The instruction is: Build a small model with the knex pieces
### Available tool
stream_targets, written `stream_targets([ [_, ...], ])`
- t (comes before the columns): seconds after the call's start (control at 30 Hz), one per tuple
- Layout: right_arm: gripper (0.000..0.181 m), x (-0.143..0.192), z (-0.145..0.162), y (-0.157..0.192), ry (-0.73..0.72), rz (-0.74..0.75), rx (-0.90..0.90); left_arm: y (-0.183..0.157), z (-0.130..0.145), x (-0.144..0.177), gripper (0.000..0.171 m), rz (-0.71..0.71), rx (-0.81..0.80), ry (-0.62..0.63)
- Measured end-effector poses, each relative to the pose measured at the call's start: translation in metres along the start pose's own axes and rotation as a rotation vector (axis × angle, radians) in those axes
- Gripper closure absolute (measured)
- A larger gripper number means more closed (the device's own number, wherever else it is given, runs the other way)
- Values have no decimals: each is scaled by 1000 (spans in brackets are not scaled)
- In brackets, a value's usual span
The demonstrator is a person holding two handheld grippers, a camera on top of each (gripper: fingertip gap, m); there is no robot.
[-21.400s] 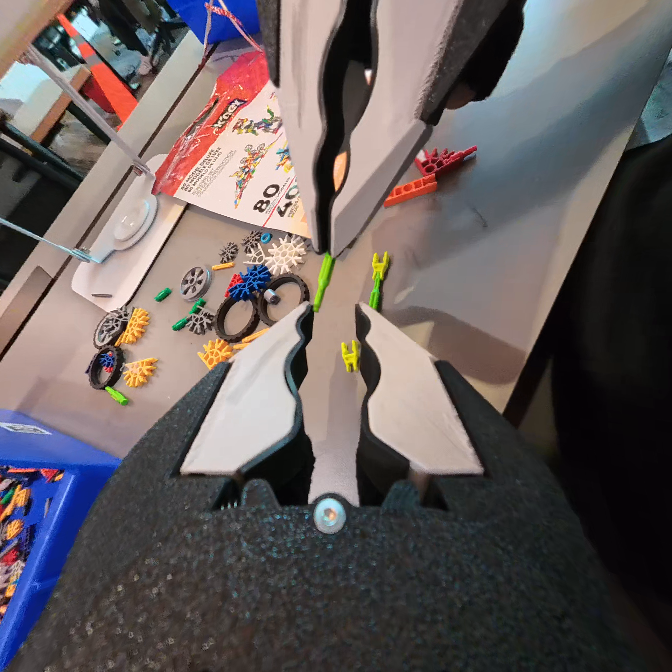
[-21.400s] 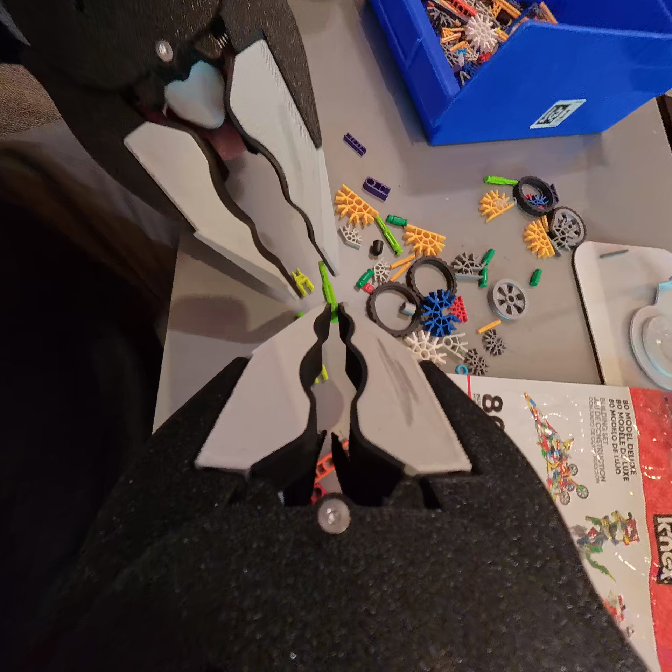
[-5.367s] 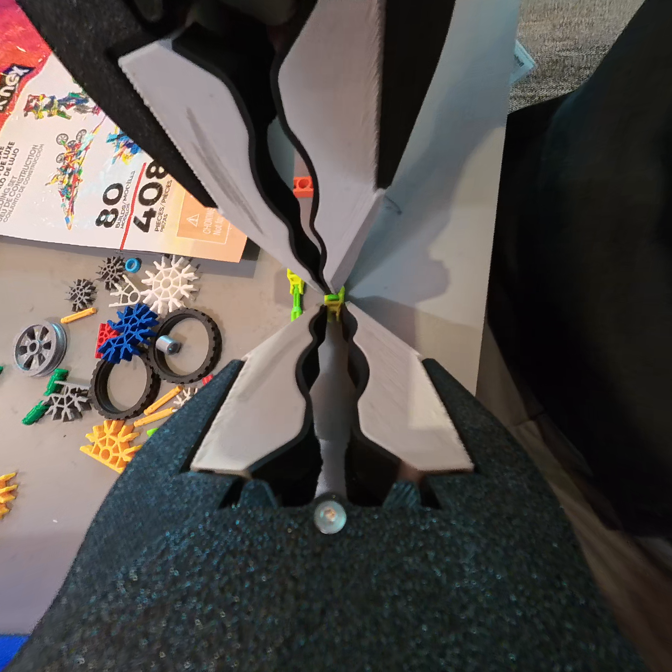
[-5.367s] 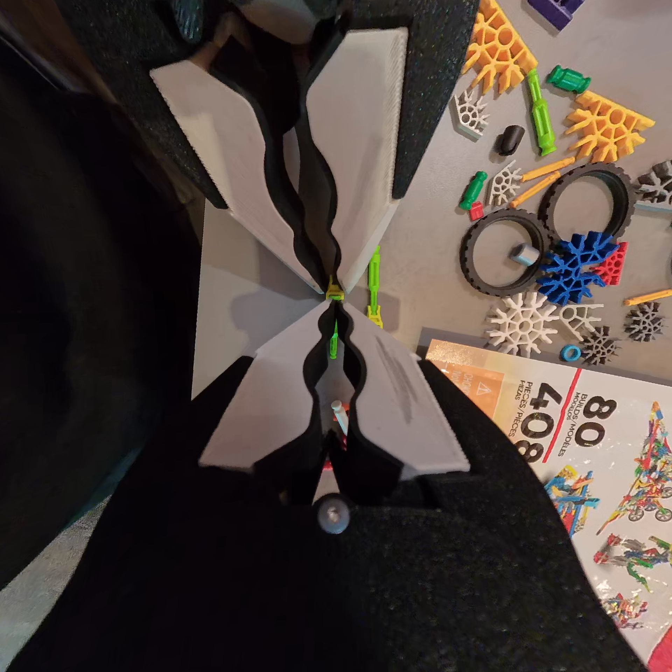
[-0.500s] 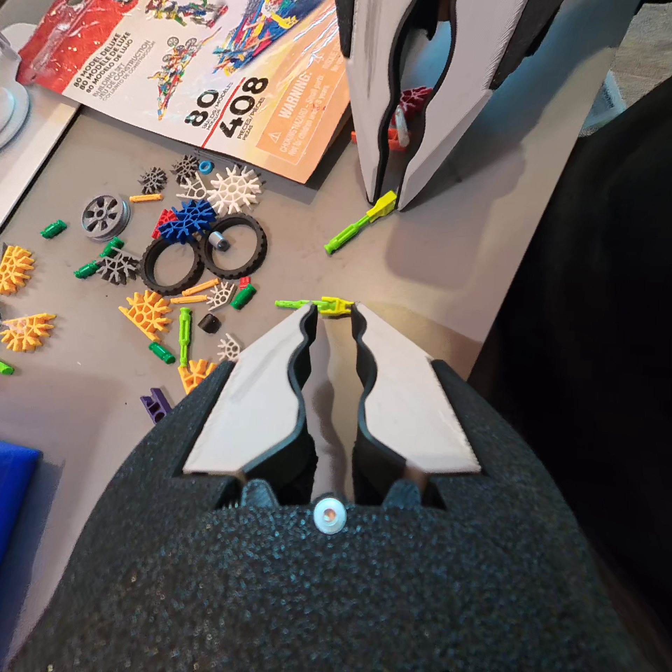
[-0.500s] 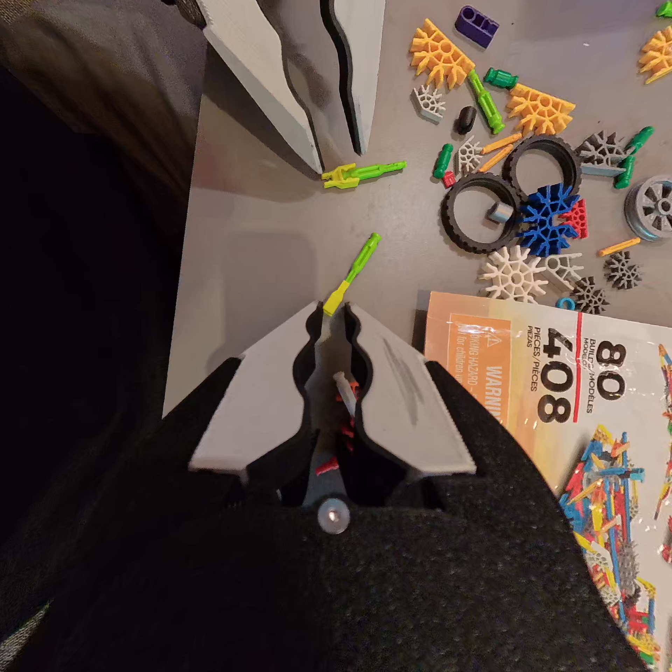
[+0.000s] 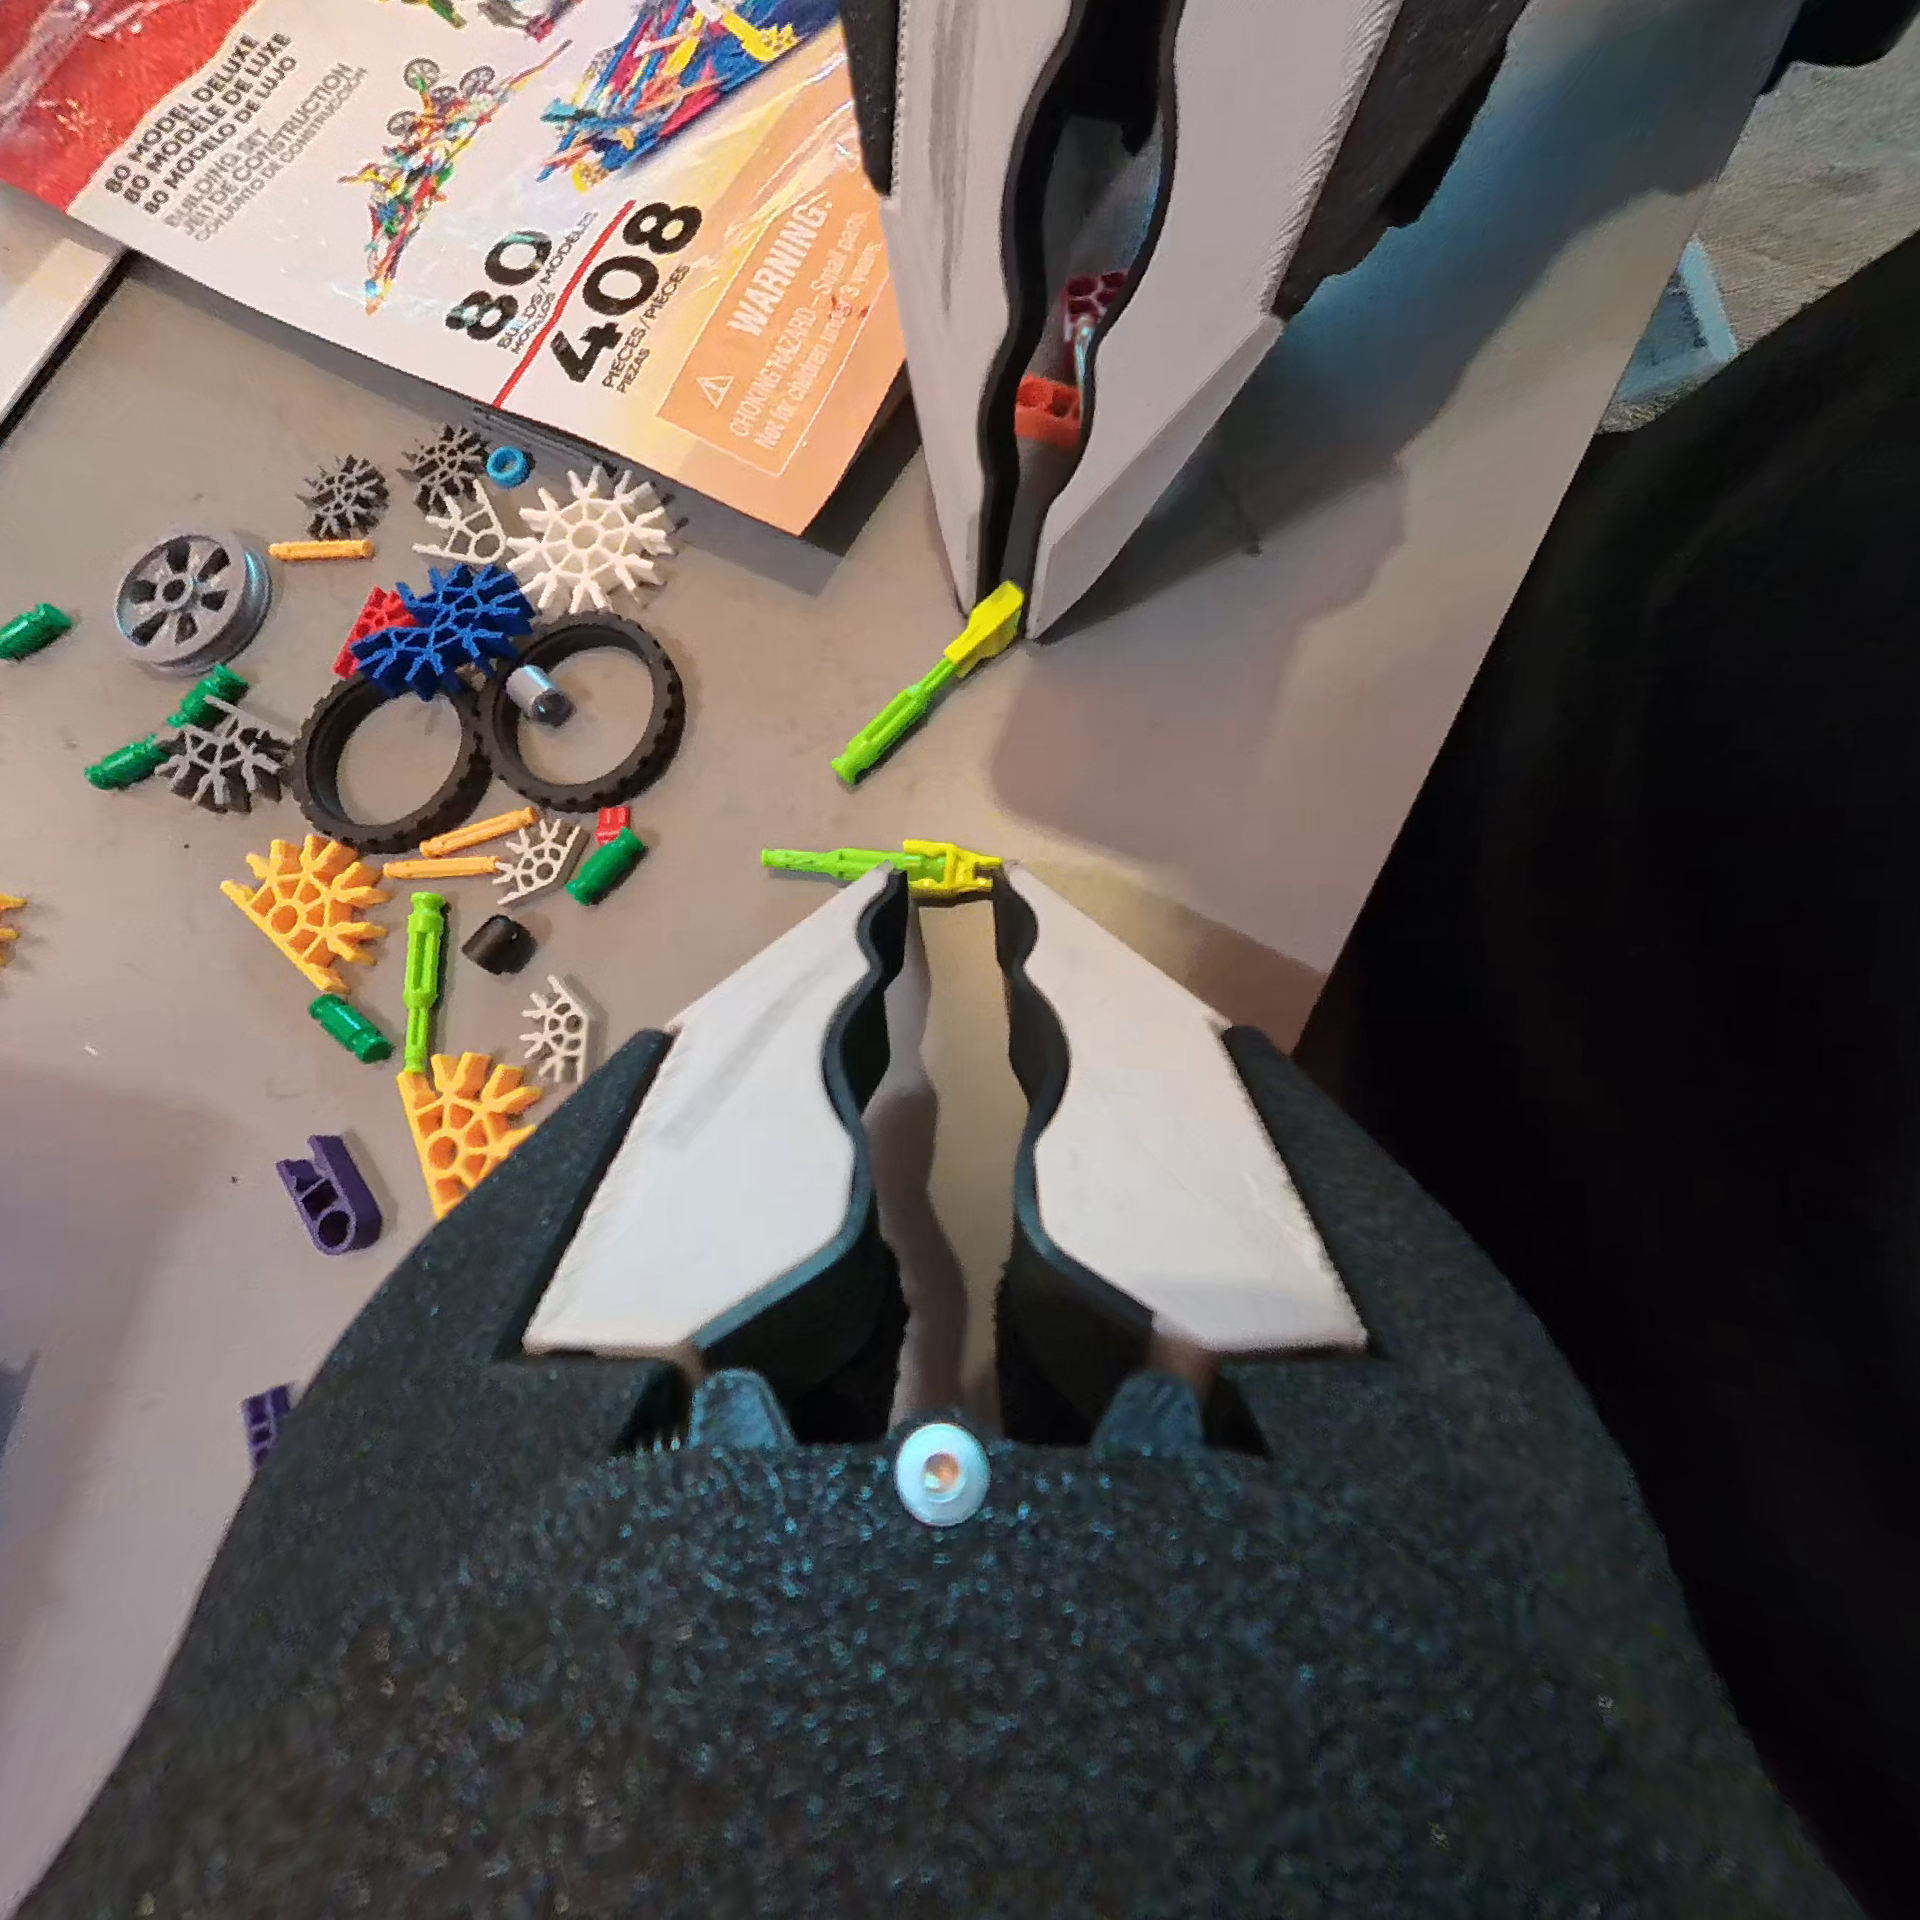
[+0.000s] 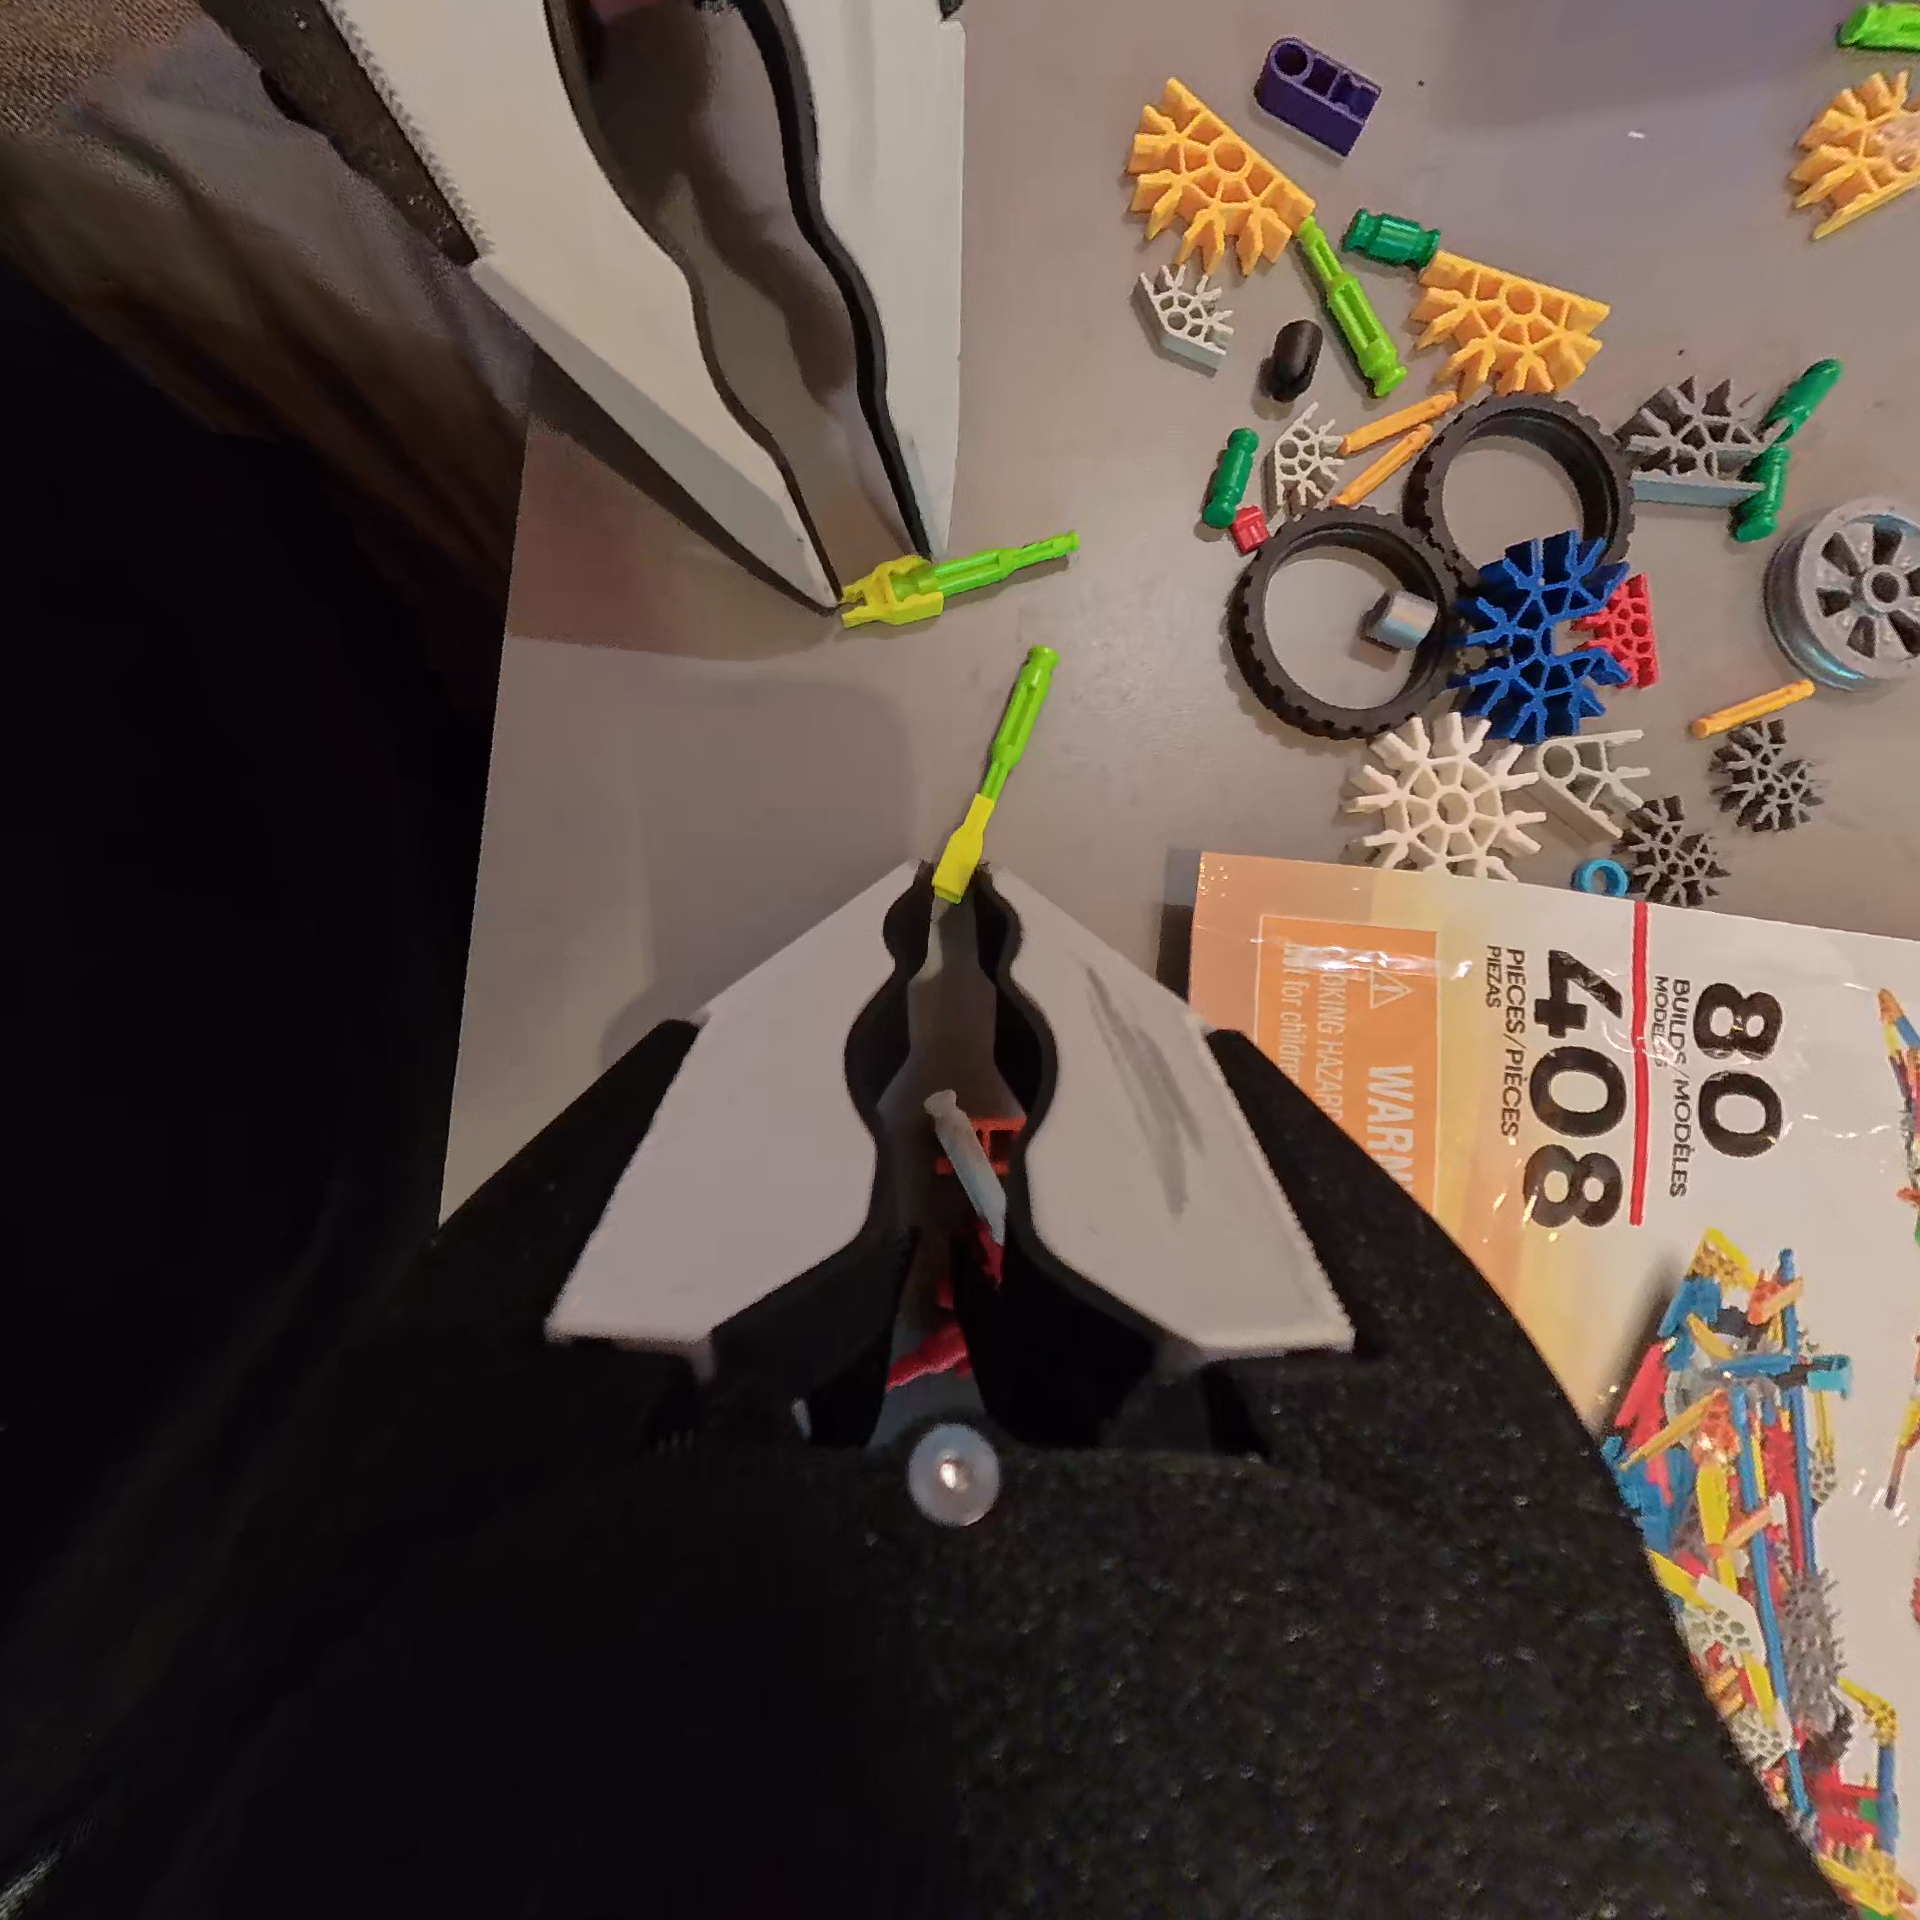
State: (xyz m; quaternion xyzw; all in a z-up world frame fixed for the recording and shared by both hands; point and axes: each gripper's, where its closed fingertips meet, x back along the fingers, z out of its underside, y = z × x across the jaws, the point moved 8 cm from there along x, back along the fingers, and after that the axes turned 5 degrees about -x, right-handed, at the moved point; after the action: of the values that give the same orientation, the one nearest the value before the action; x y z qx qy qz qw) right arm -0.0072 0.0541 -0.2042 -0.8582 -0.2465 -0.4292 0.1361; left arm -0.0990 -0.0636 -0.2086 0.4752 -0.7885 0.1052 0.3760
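My left gripper (image 7: 948,878) is open just above the grey table (image 7: 1143,748), by its front edge. A yellow connector with a lime rod (image 7: 940,864) lies at its tips, rod pointing left; it also shows in the right wrist view (image 8: 914,594) under the left gripper (image 8: 878,577). My right gripper (image 8: 954,875) is shut on the yellow end of a second lime rod piece (image 8: 1003,748), which sticks out forward. In the left wrist view this gripper (image 7: 1008,615) stands a short way beyond my left one, holding that piece (image 7: 935,675) low over the table.
Loose building parts lie left of the grippers: two black tyres (image 7: 582,712), a blue snowflake connector (image 7: 447,623), a white one (image 7: 592,540), yellow fans (image 7: 307,904), a grey wheel (image 7: 187,597), a purple clip (image 7: 327,1205). A printed booklet (image 7: 520,208) lies behind. Orange and red parts (image 8: 977,1148) lie under the right gripper. One gripper's finger ends stand about 6 cm off the other's. My left tips are roughly 12 cm from the purple clip (image 7: 327,1205). The right camera catches it too, in the right wrist view (image 8: 1310,72).
About five seconds ago the two grippers met tip to tip on the yellow pieces; they have since drawn apart. Over the last half second the right gripper shifted slightly left and closer.
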Motion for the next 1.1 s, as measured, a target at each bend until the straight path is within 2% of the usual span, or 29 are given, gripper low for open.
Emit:
stream_targets([
  [0.37, 175, 0, 1, -1, -20, -8, -20, -20, -8, -6, 158, -81, 141, -27],
  [0.73, 174, 2, 1, 1, -47, -26, -22, -28, -15, -1, 154, -73, 140, -43],
  [0.97, 174, -1, 0, 6, -30, -42, -3, -24, -10, 6, 153, -99, 131, -28],
  [1.1, 165, 2, -1, 7, -38, -63, -2, -19, -6, 13, 152, -132, 115, -20],
])
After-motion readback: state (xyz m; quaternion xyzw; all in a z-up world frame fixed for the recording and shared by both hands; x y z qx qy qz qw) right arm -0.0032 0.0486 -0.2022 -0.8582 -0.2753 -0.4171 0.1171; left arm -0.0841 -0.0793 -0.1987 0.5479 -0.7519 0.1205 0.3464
